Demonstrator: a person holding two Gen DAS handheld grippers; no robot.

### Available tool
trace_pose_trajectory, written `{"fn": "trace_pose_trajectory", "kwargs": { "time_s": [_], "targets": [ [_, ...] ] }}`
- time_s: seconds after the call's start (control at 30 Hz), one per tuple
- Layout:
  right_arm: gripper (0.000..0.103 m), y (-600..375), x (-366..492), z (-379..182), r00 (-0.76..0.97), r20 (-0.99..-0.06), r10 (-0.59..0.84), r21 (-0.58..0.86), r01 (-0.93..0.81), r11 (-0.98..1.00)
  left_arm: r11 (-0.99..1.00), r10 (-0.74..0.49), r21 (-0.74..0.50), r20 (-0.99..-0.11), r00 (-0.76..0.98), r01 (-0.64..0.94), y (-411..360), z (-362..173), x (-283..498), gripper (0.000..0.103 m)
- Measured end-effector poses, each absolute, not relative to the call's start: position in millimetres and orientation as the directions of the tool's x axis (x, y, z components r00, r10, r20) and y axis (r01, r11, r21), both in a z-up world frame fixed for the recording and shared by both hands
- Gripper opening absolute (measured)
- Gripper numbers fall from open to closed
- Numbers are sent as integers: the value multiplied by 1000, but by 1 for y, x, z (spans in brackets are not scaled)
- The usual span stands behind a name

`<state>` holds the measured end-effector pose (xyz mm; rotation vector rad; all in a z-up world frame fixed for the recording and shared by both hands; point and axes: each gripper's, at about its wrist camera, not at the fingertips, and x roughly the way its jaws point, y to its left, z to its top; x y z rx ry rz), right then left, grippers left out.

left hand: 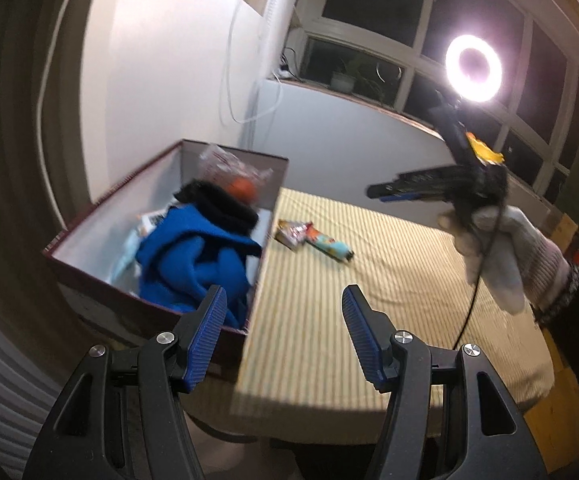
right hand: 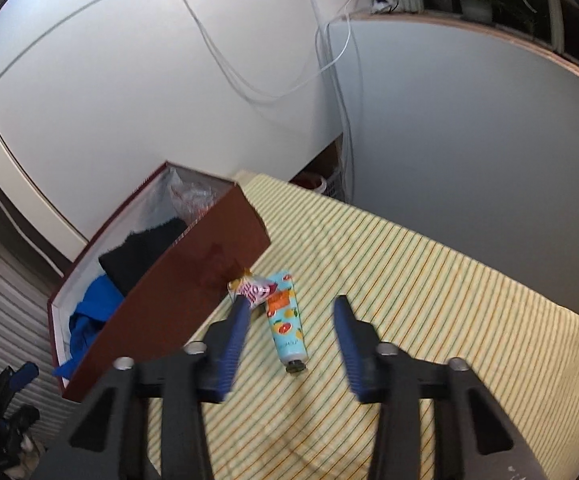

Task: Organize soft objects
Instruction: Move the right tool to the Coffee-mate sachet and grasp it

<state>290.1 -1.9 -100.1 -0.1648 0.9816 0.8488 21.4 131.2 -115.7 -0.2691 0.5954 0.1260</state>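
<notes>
- Left wrist view: the left gripper is open wide with nothing in it, near the box.
- A blue cloth and a black cloth lie in the box, on the left.
- Right wrist view: the right gripper is open and holds nothing.
- A tube lies on the striped table between its fingers, untouched.
- A wrapper lies touching the tube, just beside the box.

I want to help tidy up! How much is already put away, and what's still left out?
Done: the blue cloth and black cloth lie in the box. In hand: nothing; the right gripper hangs open over the tube, and the left gripper is empty. Left: the tube and the snack packet on the striped tablecloth.
</notes>
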Motion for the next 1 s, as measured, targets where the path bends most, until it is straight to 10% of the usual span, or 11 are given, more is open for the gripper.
{"fn": "trace_pose_trajectory", "kwargs": {
  "time_s": [1.0],
  "targets": [
    [13,125,340,-190,95,-894,438,220,-758,614,942,71,-231,-571,818,-242,149,-114,10,59]
  ]
}}
